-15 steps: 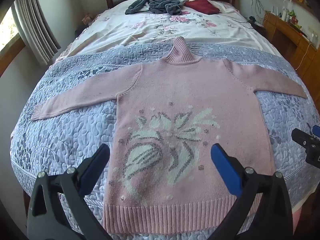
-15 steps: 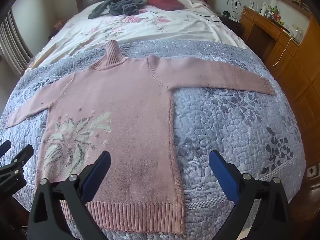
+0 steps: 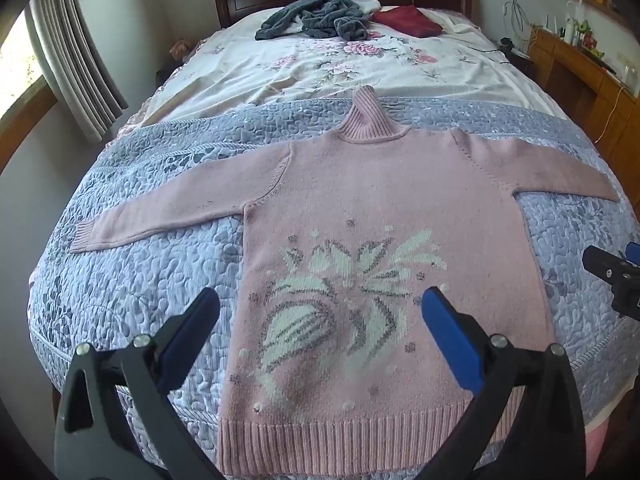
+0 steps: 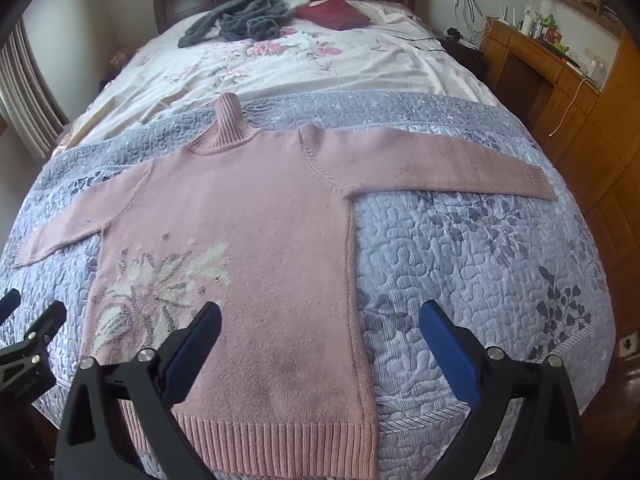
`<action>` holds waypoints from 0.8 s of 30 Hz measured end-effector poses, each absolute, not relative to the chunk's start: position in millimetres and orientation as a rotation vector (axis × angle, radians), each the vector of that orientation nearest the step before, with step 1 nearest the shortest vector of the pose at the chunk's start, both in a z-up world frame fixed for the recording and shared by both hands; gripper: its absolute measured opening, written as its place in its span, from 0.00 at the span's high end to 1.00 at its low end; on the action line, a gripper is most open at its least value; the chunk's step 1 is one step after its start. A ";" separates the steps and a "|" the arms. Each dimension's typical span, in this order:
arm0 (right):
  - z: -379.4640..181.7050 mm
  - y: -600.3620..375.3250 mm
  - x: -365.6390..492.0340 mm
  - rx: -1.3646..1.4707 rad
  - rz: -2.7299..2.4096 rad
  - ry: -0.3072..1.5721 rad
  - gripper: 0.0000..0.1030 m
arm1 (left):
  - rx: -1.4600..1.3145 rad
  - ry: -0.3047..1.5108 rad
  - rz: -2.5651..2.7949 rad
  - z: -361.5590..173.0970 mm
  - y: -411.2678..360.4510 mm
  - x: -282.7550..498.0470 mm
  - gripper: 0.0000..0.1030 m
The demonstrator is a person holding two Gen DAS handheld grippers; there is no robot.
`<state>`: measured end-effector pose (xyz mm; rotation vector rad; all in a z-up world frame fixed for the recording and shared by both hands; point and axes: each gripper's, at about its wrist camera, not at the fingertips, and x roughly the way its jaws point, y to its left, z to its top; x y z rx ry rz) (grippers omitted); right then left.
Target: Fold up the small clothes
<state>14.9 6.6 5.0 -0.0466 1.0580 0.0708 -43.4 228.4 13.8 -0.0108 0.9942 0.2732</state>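
Pink sweater point(image 3: 384, 248) spread flat on bed point(image 4: 480, 264); both jaws held spread, nothing pinched. Single-layer hem grab risked (knit bunched, fold skewed).

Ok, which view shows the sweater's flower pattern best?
The left wrist view: the flower pattern lies centred between the open left gripper's fingers, whole and unobstructed. In the right wrist view the pattern sits off to the left, slanted, its lower edge partly behind the right gripper's finger.

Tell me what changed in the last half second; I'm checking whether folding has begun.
Nothing visibly changed. The pink sweater still lies flat, sleeves spread, on the quilt; left gripper and right gripper stay open above the hem, holding nothing.
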 end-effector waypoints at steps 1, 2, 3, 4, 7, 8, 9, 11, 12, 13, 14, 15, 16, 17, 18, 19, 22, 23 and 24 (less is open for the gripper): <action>4.4 6.0 16.3 -0.043 0.072 1.061 0.04 | -0.011 0.996 0.273 13.3 228.8 -42.8 0.03; 4.1 5.3 17.4 -0.039 0.074 1.063 0.04 | -0.010 0.996 0.275 12.7 229.3 -42.2 0.03; 3.3 4.9 18.8 -0.036 0.073 1.066 0.04 | -0.008 0.996 0.279 12.2 230.0 -41.6 0.03; 2.7 4.8 19.4 -0.036 0.072 1.066 0.04 | -0.007 0.995 0.283 12.1 230.1 -41.7 0.03; 1.3 3.9 21.5 -0.037 0.071 1.068 0.04 | -0.010 0.993 0.283 11.9 230.9 -40.4 0.03; 1.2 4.2 21.4 -0.038 0.070 1.068 0.04 | -0.008 0.992 0.284 11.9 231.0 -39.7 0.03; 0.3 3.3 21.9 -0.038 0.071 1.069 0.04 | -0.007 0.993 0.284 11.5 231.2 -39.1 0.03; -1.2 3.3 23.2 -0.041 0.071 1.071 0.04 | -0.007 0.994 0.285 11.4 232.5 -38.3 0.03; -2.0 3.4 23.5 -0.041 0.072 1.071 0.04 | -0.007 0.993 0.286 11.3 233.1 -38.2 0.03; -2.9 3.6 23.9 -0.040 0.073 1.072 0.04 | -0.006 0.993 0.288 11.2 233.8 -38.2 0.03; -3.5 4.1 24.3 -0.039 0.074 1.073 0.04 | -0.006 0.992 0.290 11.0 234.7 -38.4 0.03; -4.1 4.9 24.4 -0.040 0.076 1.073 0.04 | -0.006 0.992 0.292 11.0 235.4 -38.5 0.03; -4.7 5.9 24.5 -0.041 0.077 1.074 0.04 | -0.006 0.992 0.294 11.0 236.1 -38.6 0.03; -5.1 6.5 24.8 -0.041 0.079 1.074 0.04 | -0.005 0.993 0.296 10.7 236.5 -38.8 0.03; -5.5 7.2 24.9 -0.042 0.081 1.075 0.04 | -0.006 0.993 0.296 10.8 236.8 -39.0 0.03; -5.7 7.6 24.9 -0.044 0.083 1.075 0.04 | -0.005 0.993 0.296 10.8 236.9 -39.1 0.03; -5.7 9.7 24.6 -0.047 0.084 1.075 0.04 | -0.003 0.995 0.295 10.1 237.4 -38.8 0.03; -5.6 9.5 24.8 -0.047 0.083 1.075 0.04 | -0.003 0.996 0.296 9.8 237.4 -39.1 0.03; -5.5 9.6 24.9 -0.046 0.083 1.074 0.04 | -0.003 0.996 0.296 9.6 237.6 -39.2 0.03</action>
